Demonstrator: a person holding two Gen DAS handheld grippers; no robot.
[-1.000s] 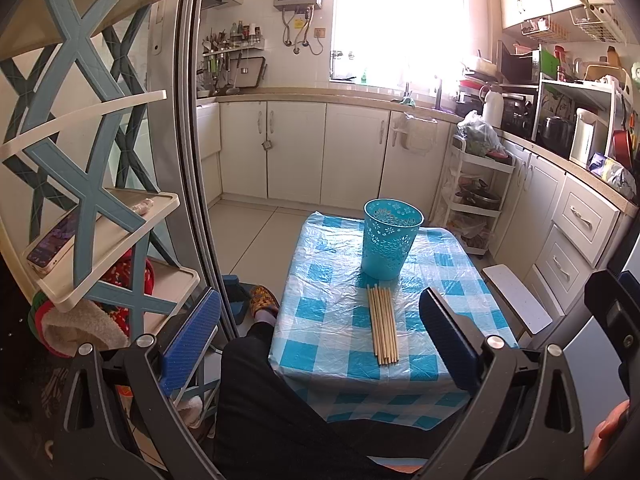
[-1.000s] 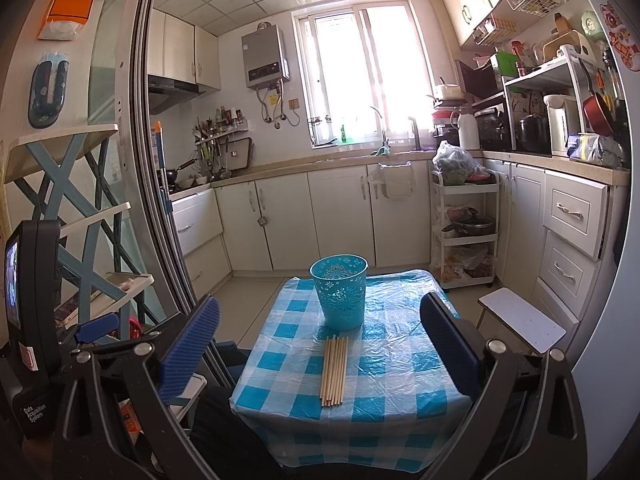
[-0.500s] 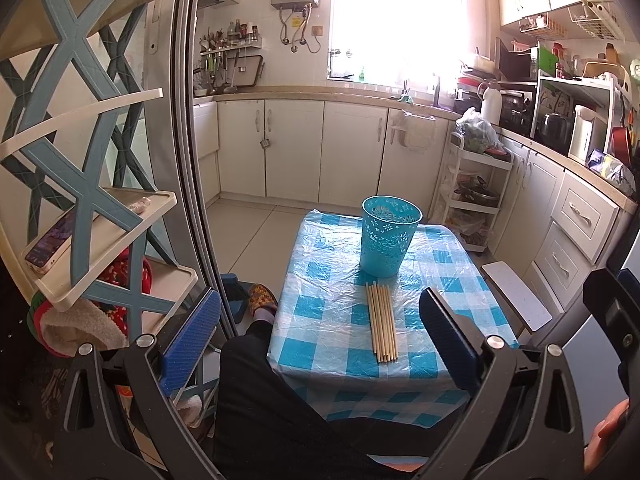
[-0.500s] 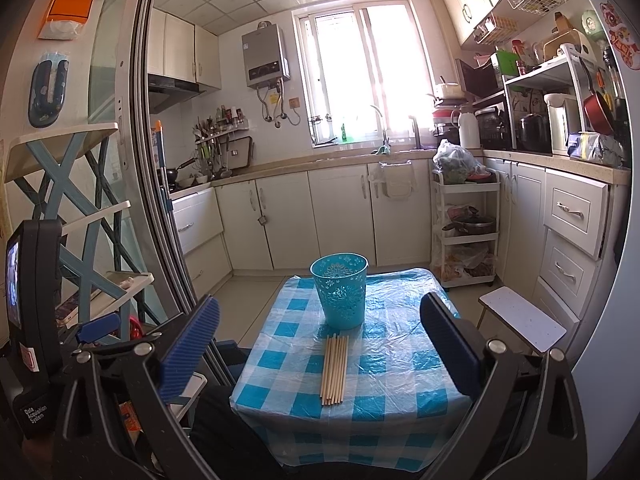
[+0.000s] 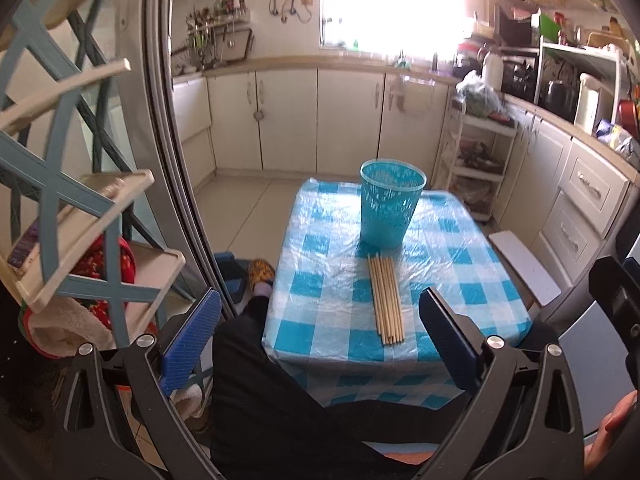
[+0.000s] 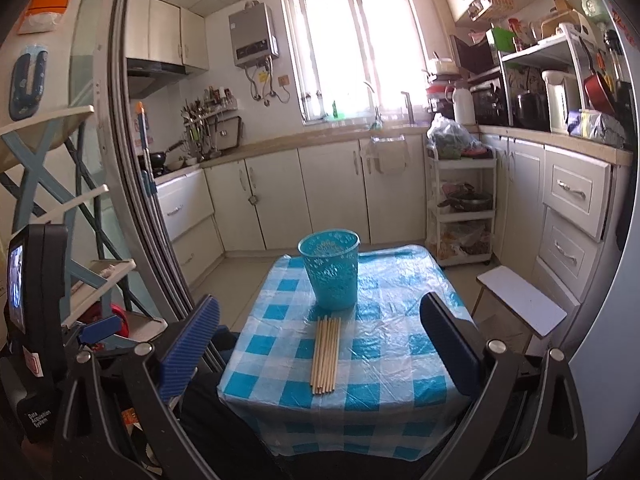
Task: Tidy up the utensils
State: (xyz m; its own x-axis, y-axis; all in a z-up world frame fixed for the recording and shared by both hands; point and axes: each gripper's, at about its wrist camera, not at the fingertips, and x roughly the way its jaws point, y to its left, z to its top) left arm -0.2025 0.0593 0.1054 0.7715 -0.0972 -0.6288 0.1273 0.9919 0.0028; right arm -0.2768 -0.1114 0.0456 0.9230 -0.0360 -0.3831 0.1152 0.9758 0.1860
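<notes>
two hand-held grippers, left [image 5: 320,338] and right [image 6: 320,338], wide open (empty), level above chopsticks [image 6: 327,354], cup [image 6: 331,270] beyond

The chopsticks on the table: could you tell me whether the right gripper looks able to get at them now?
Probably yes: the right gripper is open, and the chopsticks lie flat, with nothing between; the blue basket stands behind them.

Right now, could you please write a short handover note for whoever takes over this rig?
Left tongs: open, empty, held short of the table.
Right tongs: open, empty, also back from it.
Chopsticks: a flat bundle on the checked cloth, near the front edge, far tips close to the blue basket.
Basket: upright behind them.
Done: nothing picked up.
Left: probably all chopsticks into the basket.
</notes>
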